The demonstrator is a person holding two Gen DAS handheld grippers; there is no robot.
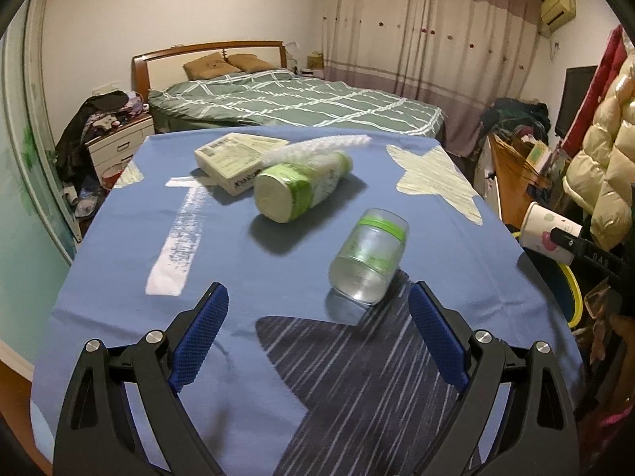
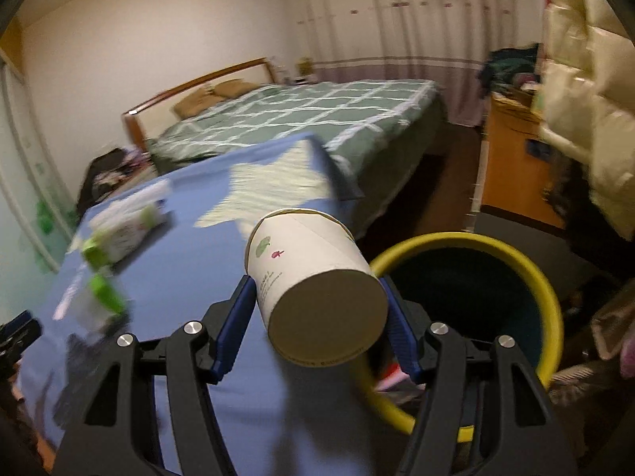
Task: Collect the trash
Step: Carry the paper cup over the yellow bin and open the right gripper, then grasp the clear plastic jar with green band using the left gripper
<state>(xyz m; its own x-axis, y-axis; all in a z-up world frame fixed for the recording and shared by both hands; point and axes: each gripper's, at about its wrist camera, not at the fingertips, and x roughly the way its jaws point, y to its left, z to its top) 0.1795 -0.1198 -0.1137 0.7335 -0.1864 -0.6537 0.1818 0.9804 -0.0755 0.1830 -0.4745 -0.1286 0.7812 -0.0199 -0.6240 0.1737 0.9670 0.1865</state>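
Note:
My right gripper (image 2: pixel 317 289) is shut on a white paper cup (image 2: pixel 313 273), held on its side over the table's right edge beside a yellow-rimmed bin (image 2: pixel 547 277). The cup also shows in the left wrist view (image 1: pixel 545 232). My left gripper (image 1: pixel 317 297) is open and empty above the blue tablecloth (image 1: pixel 131 234). Just ahead of it lies a clear jar with a green band (image 1: pixel 369 256). Farther off lie a white-and-green bottle (image 1: pixel 301 190), a beige box (image 1: pixel 230 160) and a white fluffy piece (image 1: pixel 317 144).
The bin stands on the floor to the right of the table, and its rim shows in the left wrist view (image 1: pixel 575 297). A bed (image 1: pixel 297 99) lies beyond the table. A wooden desk (image 2: pixel 512 166) and hanging coats (image 1: pixel 607 150) crowd the right side.

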